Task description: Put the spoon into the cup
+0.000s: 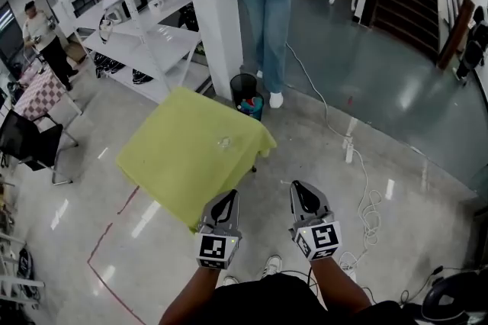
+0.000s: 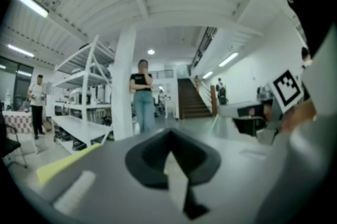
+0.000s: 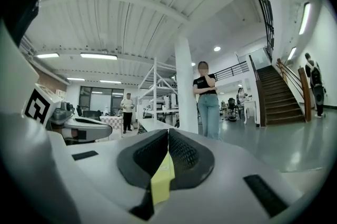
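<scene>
On the yellow-green cloth of the small table (image 1: 175, 163) ahead of me stands a small clear object that looks like the cup (image 1: 223, 142). It is too small to make out a spoon beside it. Both grippers are held low near my body, short of the table's near corner and pointing forward. My left gripper (image 1: 230, 195) has its jaws closed together with nothing between them, and its tip (image 2: 168, 132) points at the room. My right gripper (image 1: 296, 186) is also shut and empty (image 3: 168, 132). Neither gripper view shows the cup.
A white pillar (image 1: 213, 11) and a black bin (image 1: 244, 87) stand behind the table. A person in jeans (image 1: 267, 11) stands just past them. White shelving (image 1: 137, 33) is at far left, a black chair (image 1: 30, 144) at left. A white cable (image 1: 358, 186) lies on the floor at right.
</scene>
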Demonstrator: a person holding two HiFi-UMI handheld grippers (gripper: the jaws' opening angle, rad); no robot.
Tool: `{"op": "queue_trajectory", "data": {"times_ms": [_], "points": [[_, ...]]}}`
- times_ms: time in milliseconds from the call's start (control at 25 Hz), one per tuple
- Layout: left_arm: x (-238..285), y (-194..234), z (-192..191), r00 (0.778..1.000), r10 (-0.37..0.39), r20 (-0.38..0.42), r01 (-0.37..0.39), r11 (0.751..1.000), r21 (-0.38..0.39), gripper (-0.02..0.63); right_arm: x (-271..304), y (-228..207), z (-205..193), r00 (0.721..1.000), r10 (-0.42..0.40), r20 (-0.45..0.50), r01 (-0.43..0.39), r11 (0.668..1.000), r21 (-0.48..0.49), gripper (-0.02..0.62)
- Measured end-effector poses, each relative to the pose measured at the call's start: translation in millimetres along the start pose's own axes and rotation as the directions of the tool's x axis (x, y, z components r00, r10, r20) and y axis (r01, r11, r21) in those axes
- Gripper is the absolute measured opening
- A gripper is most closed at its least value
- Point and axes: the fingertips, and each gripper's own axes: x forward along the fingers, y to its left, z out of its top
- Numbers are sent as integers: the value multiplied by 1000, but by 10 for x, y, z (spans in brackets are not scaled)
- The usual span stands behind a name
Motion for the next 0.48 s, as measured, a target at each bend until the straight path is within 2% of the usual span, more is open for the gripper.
{"op": "queue_trajectory", "data": {"times_ms": [240,480], "points": [[202,44,-194,994,53,-91,-53,999,6,6,272,-207,5,998,51,23,-50,998,-39,11],[421,186,-29,994,91,-54,-91,996,-7,6,578,-275,30,997,75,24,-75,997,-28,11]]}}
